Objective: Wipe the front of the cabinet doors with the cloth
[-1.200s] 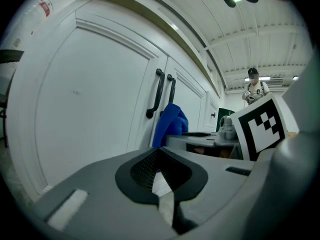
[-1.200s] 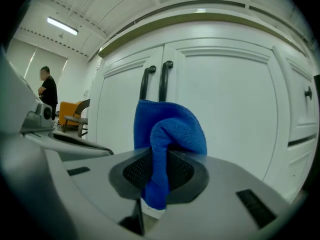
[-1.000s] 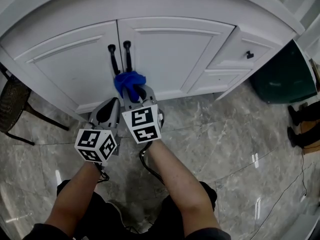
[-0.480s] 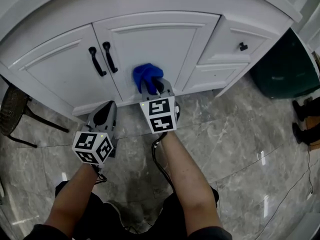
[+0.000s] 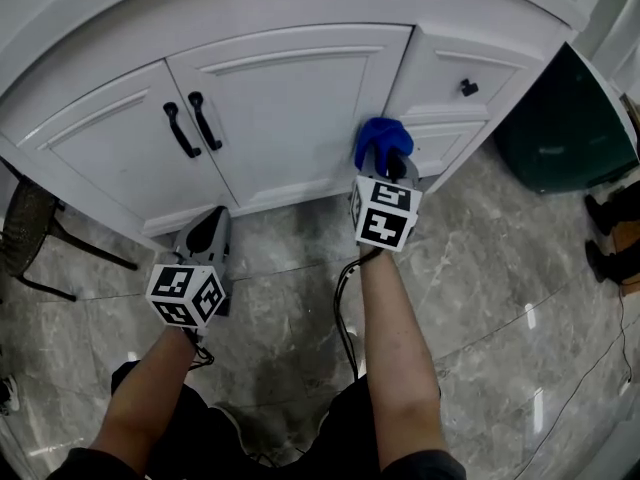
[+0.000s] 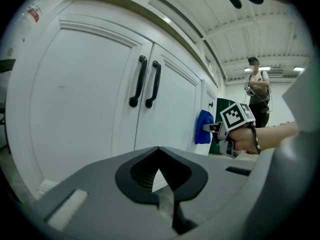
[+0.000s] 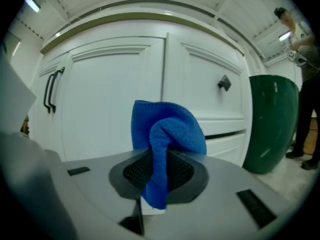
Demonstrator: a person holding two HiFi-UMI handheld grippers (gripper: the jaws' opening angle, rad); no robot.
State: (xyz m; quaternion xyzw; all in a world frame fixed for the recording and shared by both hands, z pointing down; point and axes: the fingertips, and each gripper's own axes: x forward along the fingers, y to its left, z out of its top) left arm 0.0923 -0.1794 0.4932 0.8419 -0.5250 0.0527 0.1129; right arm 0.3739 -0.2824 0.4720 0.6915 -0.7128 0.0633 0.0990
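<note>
The blue cloth (image 5: 381, 138) is bunched in my right gripper (image 5: 386, 164), which is shut on it. It presses against the lower right edge of the right cabinet door (image 5: 290, 108), beside the drawers. In the right gripper view the cloth (image 7: 167, 129) stands up between the jaws of the right gripper (image 7: 159, 171), against the seam between door and drawers. My left gripper (image 5: 207, 230) hangs low in front of the left door (image 5: 100, 148), shut and empty, apart from it. From the left gripper (image 6: 159, 176) I see both black handles (image 6: 145, 81) and the cloth (image 6: 203, 127).
A dark green bin (image 5: 560, 138) stands right of the cabinet. A drawer with a black knob (image 5: 468, 88) is above the cloth. A wicker chair (image 5: 25, 233) is at far left and dark shoes (image 5: 608, 238) at far right. A person (image 6: 257, 91) stands in the distance.
My right gripper has carried the cloth rightwards across the right door, from by the handles to its right edge. The left gripper has hardly moved.
</note>
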